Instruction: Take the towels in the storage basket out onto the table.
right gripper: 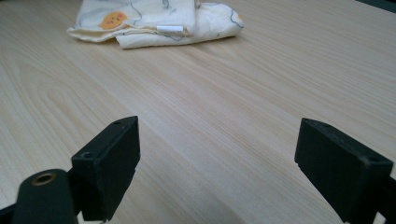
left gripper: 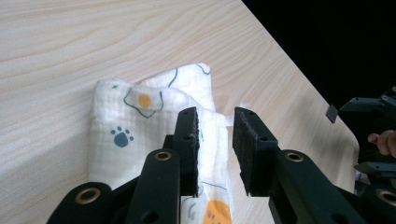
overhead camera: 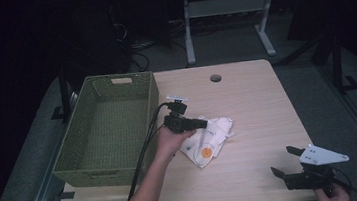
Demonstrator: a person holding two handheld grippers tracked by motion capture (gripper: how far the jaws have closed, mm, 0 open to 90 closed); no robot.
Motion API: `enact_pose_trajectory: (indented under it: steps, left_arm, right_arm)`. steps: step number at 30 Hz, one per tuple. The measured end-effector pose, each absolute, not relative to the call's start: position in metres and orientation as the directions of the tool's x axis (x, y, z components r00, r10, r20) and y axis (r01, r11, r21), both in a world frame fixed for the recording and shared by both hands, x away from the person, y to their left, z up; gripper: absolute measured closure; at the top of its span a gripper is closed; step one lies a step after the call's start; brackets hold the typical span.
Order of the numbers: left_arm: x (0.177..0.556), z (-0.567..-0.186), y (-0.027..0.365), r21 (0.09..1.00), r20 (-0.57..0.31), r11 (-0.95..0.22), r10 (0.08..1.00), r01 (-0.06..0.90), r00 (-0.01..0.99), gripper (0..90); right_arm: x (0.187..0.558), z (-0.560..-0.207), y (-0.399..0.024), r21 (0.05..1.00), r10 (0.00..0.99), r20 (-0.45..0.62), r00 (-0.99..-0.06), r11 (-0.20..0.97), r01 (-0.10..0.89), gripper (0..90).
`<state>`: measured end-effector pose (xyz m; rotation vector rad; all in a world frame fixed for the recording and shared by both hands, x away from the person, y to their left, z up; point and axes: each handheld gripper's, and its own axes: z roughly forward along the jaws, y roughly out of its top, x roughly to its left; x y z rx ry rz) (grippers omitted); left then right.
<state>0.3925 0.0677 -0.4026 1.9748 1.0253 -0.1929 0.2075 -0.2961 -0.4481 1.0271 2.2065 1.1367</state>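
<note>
A folded white cloth (overhead camera: 215, 132) printed with paw marks and orange faces lies on the wooden table (overhead camera: 251, 98), right of the basket. My left gripper (overhead camera: 203, 123) hovers over the cloth's left part, held by a hand. In the left gripper view its jaws (left gripper: 215, 116) stand a narrow gap apart above the cloth (left gripper: 116, 116), with nothing pinched between them. My right gripper (overhead camera: 282, 160) rests near the table's front right corner, wide open and empty. In the right gripper view its jaws (right gripper: 217, 140) point across bare wood toward the cloth (right gripper: 154, 14).
A green woven basket (overhead camera: 81, 173) with nothing in it stands on the table's left side, close to the left hand. A cable hole (overhead camera: 215, 78) sits near the far edge. Table legs and cables stand on the dark floor behind.
</note>
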Motion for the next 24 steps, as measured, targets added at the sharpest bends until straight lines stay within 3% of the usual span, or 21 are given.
enact_pose_trajectory:
  steps: [24]
  left_arm:
    - [0.349,-0.395,0.075,0.696,-0.425,-0.264,0.598,0.668,0.68,50.1]
  right_arm:
    - [0.207,-0.448,-0.296,0.825,0.785,-0.055,-0.617,0.384,0.415,13.8]
